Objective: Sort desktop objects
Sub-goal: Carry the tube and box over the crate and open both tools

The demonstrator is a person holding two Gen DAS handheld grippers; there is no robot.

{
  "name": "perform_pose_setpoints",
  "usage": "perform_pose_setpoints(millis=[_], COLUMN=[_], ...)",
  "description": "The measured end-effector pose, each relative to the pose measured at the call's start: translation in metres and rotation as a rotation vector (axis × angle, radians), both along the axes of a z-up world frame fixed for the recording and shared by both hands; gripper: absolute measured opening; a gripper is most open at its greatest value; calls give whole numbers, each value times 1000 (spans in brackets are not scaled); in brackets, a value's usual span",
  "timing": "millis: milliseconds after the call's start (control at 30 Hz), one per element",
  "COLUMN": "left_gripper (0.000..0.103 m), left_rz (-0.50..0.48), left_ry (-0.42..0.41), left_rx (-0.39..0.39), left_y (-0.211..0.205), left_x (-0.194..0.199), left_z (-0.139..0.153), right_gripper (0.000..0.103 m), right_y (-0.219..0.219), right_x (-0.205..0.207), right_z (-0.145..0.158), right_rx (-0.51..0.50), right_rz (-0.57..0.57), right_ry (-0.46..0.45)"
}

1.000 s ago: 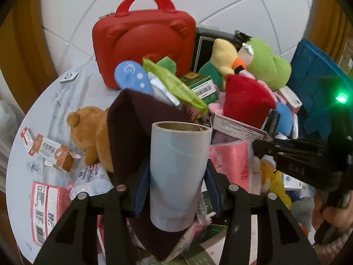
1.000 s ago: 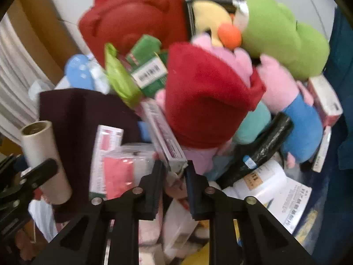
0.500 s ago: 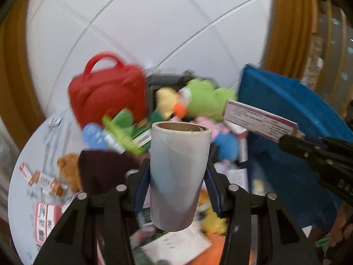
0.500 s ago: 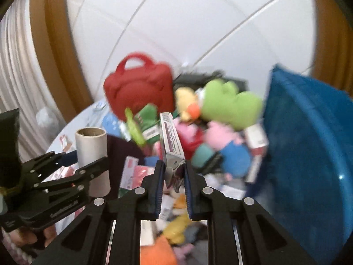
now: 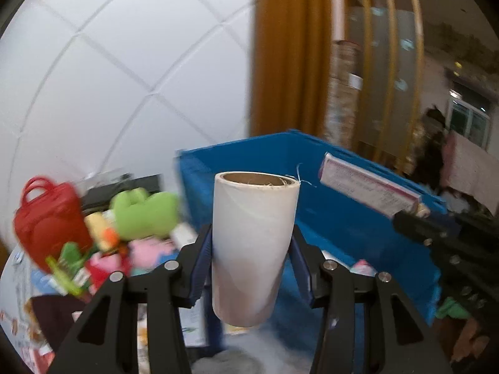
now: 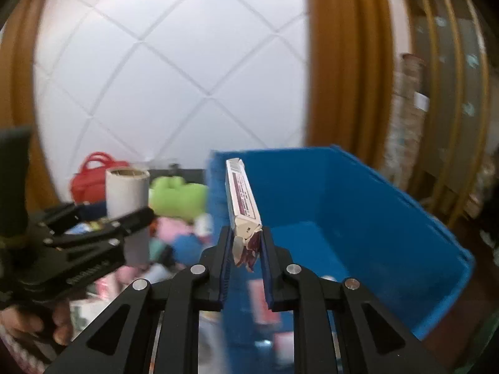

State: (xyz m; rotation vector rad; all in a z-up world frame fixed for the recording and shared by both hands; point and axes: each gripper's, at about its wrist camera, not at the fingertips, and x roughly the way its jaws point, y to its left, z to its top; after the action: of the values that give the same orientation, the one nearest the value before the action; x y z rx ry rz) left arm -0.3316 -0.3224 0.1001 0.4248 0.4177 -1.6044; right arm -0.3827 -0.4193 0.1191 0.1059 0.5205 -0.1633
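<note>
1. Left wrist view: the left gripper point(image 5: 251, 249) is clamping a white paper roll with a cardboard core point(image 5: 254, 243) between its fingers point(image 5: 199, 261), which are pressing on both sides of the roll. The roll is standing nearly upright, its open top end showing a few loose fibres.
2. Directly behind the roll, a blue plastic bin point(image 5: 327, 218) is sitting with its open interior facing the camera; the roll is hanging in front of the bin's near wall.
3. On the right of the same view, the right gripper point(image 5: 405, 215) is holding a flat pink-and-white carton point(image 5: 368, 187) out over the bin's interior.
4. Right wrist view: the right gripper point(image 6: 246, 249) is pinching the lower, torn end of the carton point(image 6: 243, 199) between its fingers point(image 6: 226, 249). The carton is pointing away from the camera, tilted slightly left, in front of the blue bin point(image 6: 374, 212).
5. On the left of that view, the left gripper point(image 6: 124, 221) is carrying the roll point(image 6: 126, 190), and part of a hand point(image 6: 34, 324) is gripping its handle.
6. Beside the bin on the left, a heap of items is lying on the desk point(image 5: 12, 268): a red handled case point(image 5: 46, 215), a green plush toy point(image 5: 143, 212) and pink plush pieces point(image 5: 146, 249), all motion-blurred.
</note>
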Motion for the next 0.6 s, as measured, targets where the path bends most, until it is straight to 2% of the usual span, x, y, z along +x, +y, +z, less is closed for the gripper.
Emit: perform_pose_setpoints(millis=[100,267,433,600], left_gripper=[47,47,47,47], left_rz=[-55,-132,-138,-122], left_ry=[-15,-73,-134,-143], left_rx=[15,104,159,189], left_y=[-13,-29,-39,-46], left_x=[-45,-115,-154,-169], left_z=[2,-9,-23,-31], right_gripper=[17,17,17,17], right_y=[-41,-100,-143,-162], right_x=[-11,-13,-21,-19], right_z=[-9,-32,-51,-69], right_rx=[-9,-68,-50,-49], right_rz=[-66,-156,-158,-141], right_ry=[14,97,127,163])
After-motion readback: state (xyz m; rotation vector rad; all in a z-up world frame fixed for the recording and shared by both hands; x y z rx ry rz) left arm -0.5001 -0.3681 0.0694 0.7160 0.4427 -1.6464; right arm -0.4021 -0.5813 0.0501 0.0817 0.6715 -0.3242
